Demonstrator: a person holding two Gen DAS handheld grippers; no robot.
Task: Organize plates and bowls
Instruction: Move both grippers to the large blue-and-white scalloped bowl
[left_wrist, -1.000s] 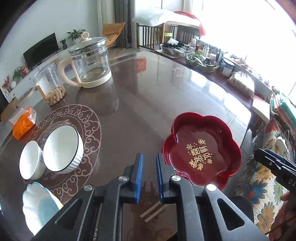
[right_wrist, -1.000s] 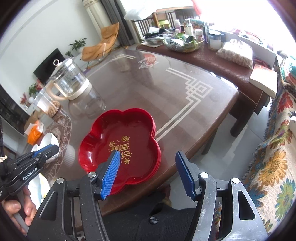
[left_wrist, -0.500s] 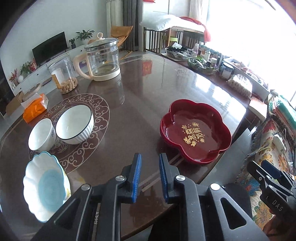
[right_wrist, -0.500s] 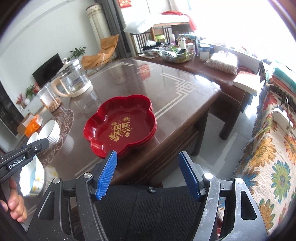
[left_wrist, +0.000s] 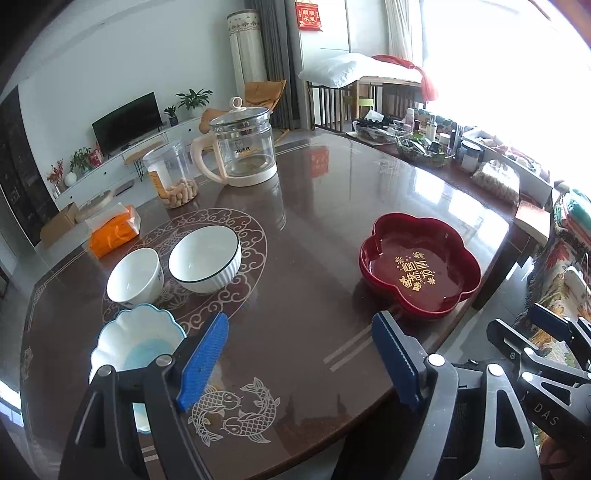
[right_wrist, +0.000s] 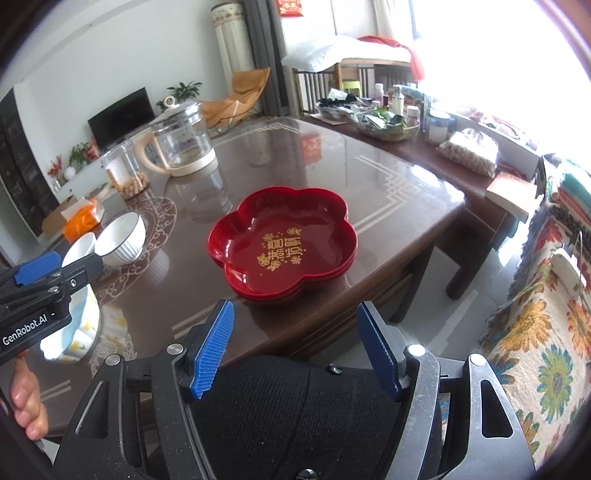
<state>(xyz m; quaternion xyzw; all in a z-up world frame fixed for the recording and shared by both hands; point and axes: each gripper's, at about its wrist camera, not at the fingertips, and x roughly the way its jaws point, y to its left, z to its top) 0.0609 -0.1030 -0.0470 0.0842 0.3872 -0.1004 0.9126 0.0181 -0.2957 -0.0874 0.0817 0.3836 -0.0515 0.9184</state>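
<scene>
Right now both your claws are spread wide and hold nothing. Your left claw (left_wrist: 299, 354) hangs low over the near edge of the table (left_wrist: 317, 206). Just to its left, almost under the left finger, sits the scalloped blue bowl (left_wrist: 138, 341). Beyond that, ahead and to the left, the small white bowl (left_wrist: 135, 275) and the rimmed white bowl (left_wrist: 205, 258) stand side by side, close together, though you cannot tell whether they touch.

Your right claw (right_wrist: 295, 345) hovers off the table's edge, above your dark lap. Straight ahead of it, near but not touching, lies the red plate stack (right_wrist: 282, 245), flower-shaped, so it has no long axis to line up with; its near lobe faces the claw.

So the split looks plain: bowls lie on your left claw's side, plates on your right's. If nesting the bowls comes next, your left claw is much the nearer, and the blue bowl's near rim is the closest grip. The glass kettle (left_wrist: 243, 149) and nut jar (left_wrist: 171, 171) stand well beyond, out of the way.
</scene>
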